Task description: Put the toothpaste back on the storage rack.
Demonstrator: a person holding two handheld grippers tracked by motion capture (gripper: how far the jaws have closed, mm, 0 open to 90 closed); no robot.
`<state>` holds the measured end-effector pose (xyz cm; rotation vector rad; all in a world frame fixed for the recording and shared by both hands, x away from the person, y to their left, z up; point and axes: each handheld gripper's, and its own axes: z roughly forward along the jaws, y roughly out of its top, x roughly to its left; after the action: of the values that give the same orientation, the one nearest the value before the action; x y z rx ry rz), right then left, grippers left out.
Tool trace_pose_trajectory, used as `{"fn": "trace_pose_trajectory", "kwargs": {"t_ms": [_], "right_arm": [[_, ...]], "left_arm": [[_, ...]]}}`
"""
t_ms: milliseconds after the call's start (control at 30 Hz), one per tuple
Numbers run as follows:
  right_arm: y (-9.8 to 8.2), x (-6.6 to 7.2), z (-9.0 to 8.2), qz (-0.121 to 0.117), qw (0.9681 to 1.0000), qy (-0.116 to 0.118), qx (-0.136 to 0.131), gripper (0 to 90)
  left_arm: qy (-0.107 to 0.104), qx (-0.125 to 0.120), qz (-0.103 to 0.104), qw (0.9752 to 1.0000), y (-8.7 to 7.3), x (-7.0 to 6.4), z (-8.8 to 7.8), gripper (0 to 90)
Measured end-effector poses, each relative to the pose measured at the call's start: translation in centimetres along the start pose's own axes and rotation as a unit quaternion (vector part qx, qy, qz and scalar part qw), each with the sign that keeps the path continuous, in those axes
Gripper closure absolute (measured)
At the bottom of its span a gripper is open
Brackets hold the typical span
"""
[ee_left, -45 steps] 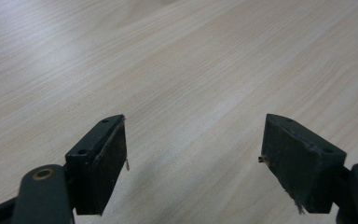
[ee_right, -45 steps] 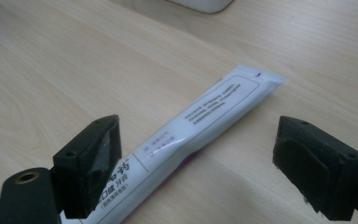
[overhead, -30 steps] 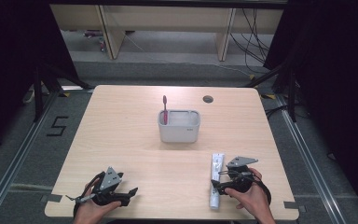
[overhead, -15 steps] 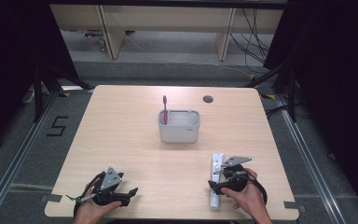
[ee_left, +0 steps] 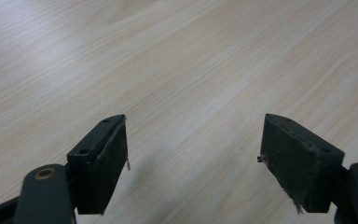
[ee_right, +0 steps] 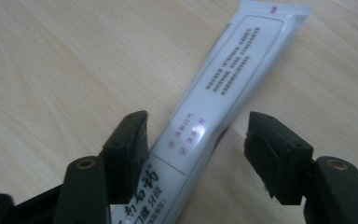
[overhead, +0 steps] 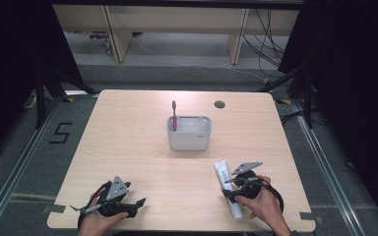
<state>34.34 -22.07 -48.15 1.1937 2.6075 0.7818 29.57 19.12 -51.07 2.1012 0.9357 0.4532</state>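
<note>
Both hands rest low at the near table edge. The left gripper (overhead: 109, 202) lies still, its jaws spread wide. The right gripper (ee_right: 193, 154) points down (jaws have just been closing), straddling a toothpaste tube (ee_right: 223, 88) without yet pressing both sides.

My left hand-held gripper (overhead: 109, 200) was a black frame topped by a grey three-cornered plate with small screw heads, a thin black cable trailing from it. Its two blocky black fingers (ee_left: 103, 165) carried dark, scuffed pads with frayed edges, and brass-coloured rivets sat at the pivots. My right hand-held gripper (overhead: 236, 186) looked the same: grey plate, black body, brass pivot rivets, chunky ribbed pads (ee_right: 270, 156). My forearms wore no sleeves.
</note>
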Motion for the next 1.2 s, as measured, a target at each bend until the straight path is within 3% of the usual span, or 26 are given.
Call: {"fn": "trace_pose_trajectory", "kwargs": {"t_ms": [200,233,300,367,400,833,933,1100,1133,1200], "right_arm": [[0.5,0.0,0.1,-0.013,0.9996,0.004,0.023,48.4],[0.7,0.2,0.3,0.000,0.9994,0.004,0.034,49.6],[0.9,-0.1,0.4,-0.022,0.9990,0.008,0.038,50.7],[1.0,0.1,0.5,-0.019,0.9989,0.011,0.042,51.9],[1.3,0.2,0.6,-0.034,0.9982,0.004,0.050,52.1],[2.2,0.0,0.7,-0.068,0.9936,0.016,0.089,58.7],[2.3,-0.1,0.8,-0.066,0.9930,0.017,0.097,58.8],[2.5,-0.1,1.0,-0.073,0.9917,0.014,0.104,59.5],[2.5,0.1,1.0,-0.063,0.9918,0.014,0.110,59.8],[2.6,0.0,1.1,-0.075,0.9911,0.012,0.109,60.5]], "left_arm": [[-0.003,-0.003,-0.001,1.0000,-0.1,-0.1,0.1,22.5],[-0.002,-0.004,0.000,1.0000,-0.1,-0.1,0.1,22.6],[-0.002,-0.001,0.002,1.0000,-0.1,-0.1,0.1,22.6],[0.000,-0.003,0.002,1.0000,0.0,-0.1,0.0,22.6],[0.000,-0.007,0.002,1.0000,0.0,-0.1,0.1,22.6],[-0.006,-0.003,0.007,1.0000,-0.1,-0.1,0.1,22.6],[-0.003,0.008,0.016,0.9998,0.1,0.0,-0.1,22.6],[-0.003,-0.005,0.002,1.0000,0.0,-0.1,0.0,22.6],[-0.001,-0.001,0.005,1.0000,0.1,0.0,0.0,22.6],[-0.003,0.005,0.011,0.9999,0.1,0.0,-0.1,22.6]]}}
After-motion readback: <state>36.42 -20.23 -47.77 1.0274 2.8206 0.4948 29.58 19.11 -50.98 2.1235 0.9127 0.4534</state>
